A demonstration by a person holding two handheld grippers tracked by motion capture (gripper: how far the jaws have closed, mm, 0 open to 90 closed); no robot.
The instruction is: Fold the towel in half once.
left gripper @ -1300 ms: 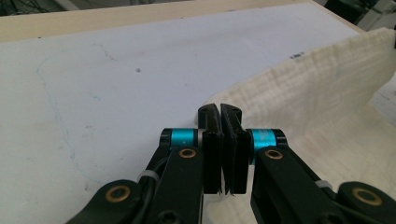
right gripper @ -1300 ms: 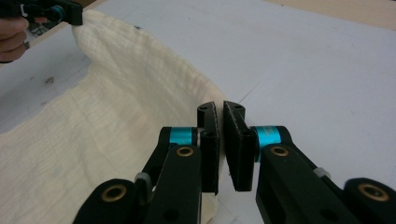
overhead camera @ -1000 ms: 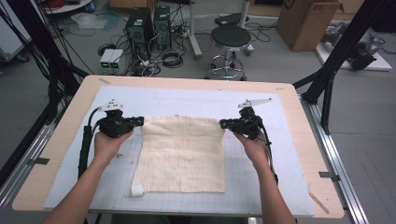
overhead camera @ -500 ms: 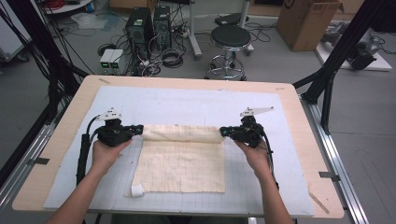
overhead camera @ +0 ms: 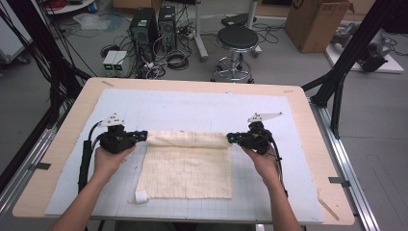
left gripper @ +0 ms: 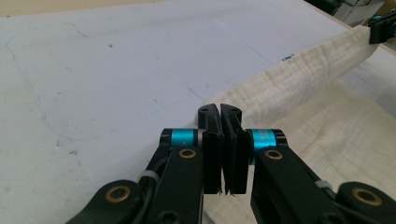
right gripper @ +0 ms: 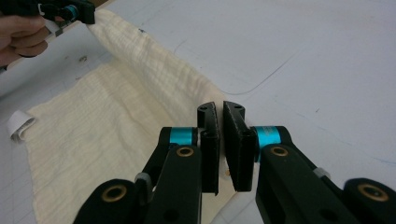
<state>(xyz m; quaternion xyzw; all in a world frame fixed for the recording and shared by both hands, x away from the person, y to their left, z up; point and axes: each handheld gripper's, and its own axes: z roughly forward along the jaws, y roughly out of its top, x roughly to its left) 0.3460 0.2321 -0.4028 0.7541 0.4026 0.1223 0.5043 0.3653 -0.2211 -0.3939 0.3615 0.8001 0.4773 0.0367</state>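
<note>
The left gripper pinches the far left corner of the cream cloth on the white mat; the right gripper pinches the far right corner. The fold looks mid-way: next, both corners should travel toward the near hem together.

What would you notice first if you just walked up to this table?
A cream cloth lies in the middle of the white mat, its far edge lifted into a fold. The left gripper pinches one end of that fold and the right gripper pinches the other. A small white tag sticks out at the cloth's near left corner.
</note>
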